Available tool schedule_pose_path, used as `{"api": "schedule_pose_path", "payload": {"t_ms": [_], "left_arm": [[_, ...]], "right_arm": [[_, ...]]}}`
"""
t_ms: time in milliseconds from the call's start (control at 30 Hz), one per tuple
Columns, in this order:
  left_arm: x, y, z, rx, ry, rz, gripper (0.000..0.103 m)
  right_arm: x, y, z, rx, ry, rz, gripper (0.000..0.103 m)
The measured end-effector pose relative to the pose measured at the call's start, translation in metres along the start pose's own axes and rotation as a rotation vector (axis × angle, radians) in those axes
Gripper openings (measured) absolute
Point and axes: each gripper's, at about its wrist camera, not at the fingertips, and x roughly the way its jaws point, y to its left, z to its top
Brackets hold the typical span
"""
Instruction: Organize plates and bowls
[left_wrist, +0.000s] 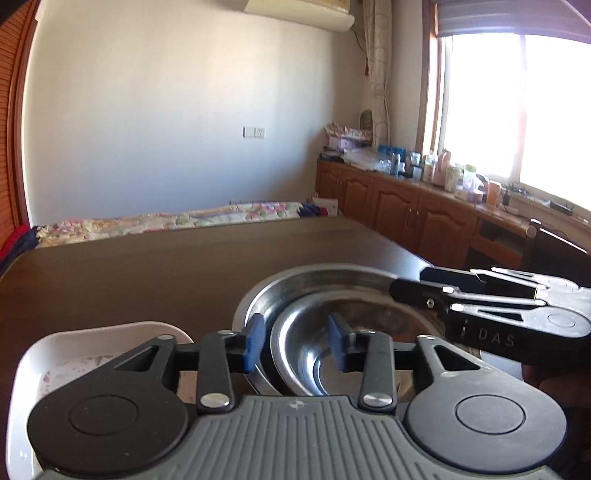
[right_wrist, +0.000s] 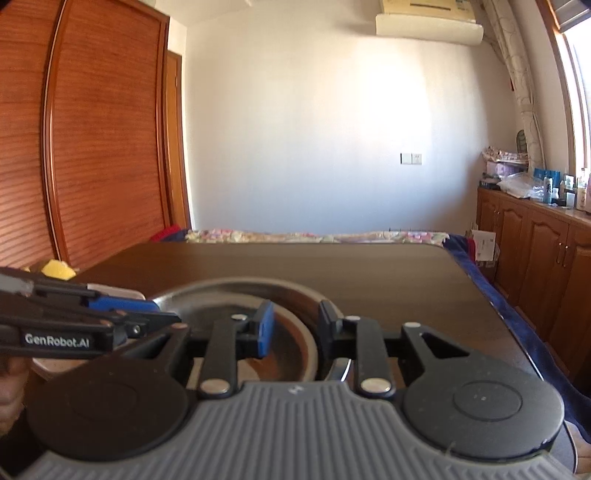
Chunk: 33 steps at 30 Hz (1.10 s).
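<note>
A small steel bowl sits nested, mouth up, inside a wider steel bowl on the near part of a dark wooden table, the pair well clear of its far edge. Being round, neither has a long axis to speak of; the inner bowl looks slightly off-centre, pushed toward the near-right of the outer one.

The left gripper straddles the near-left rims, one blue pad outside the small bowl's wall, the other above its hollow, with clear space either side. Its jaws stand partly apart and grip nothing. The right gripper comes in from the opposite side, jaws likewise partly apart across the rims on its side, pressing on neither bowl as far as can be seen.

By the look of it, the nesting step is complete and both tools are letting go. A white dish with a faint floral print lies just left of the bowls, in the left wrist view, and seems the likeliest piece to sort next. That would call for backing both grippers off the rims without tipping the stack, then taking the dish by its raised edge.

Beyond the table are a bed with a flowered cover, wooden cabinets under a bright window, and a slatted wardrobe.
</note>
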Motion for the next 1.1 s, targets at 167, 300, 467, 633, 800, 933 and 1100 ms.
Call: {"api": "schedule_pose_path", "payload": {"t_ms": [167, 300, 467, 633, 800, 933, 1100], "left_arm": [[-0.004, -0.005, -0.001, 0.025, -0.046, 0.042, 0.079], [-0.001, -0.002, -0.004, 0.013, -0.059, 0.070, 0.095], [0.002, 0.000, -0.008, -0.019, -0.040, 0.069, 0.096], [0.005, -0.003, -0.012, -0.018, -0.014, 0.058, 0.082], [0.008, 0.002, -0.018, -0.032, 0.024, 0.044, 0.064], [0.010, 0.006, -0.018, -0.053, 0.041, 0.036, 0.053], [0.011, 0.005, -0.020, -0.053, 0.046, 0.038, 0.050]], "right_arm": [[0.000, -0.003, -0.004, 0.013, -0.015, -0.025, 0.052], [0.003, -0.005, -0.009, 0.023, -0.011, -0.031, 0.069], [0.007, -0.004, -0.016, 0.035, 0.000, -0.029, 0.081], [0.009, -0.003, -0.022, 0.053, 0.008, -0.023, 0.082], [0.010, -0.002, -0.026, 0.075, 0.018, -0.008, 0.082], [0.010, -0.002, -0.025, 0.083, 0.021, 0.000, 0.077], [0.011, -0.005, -0.026, 0.106, 0.022, 0.015, 0.059]]}}
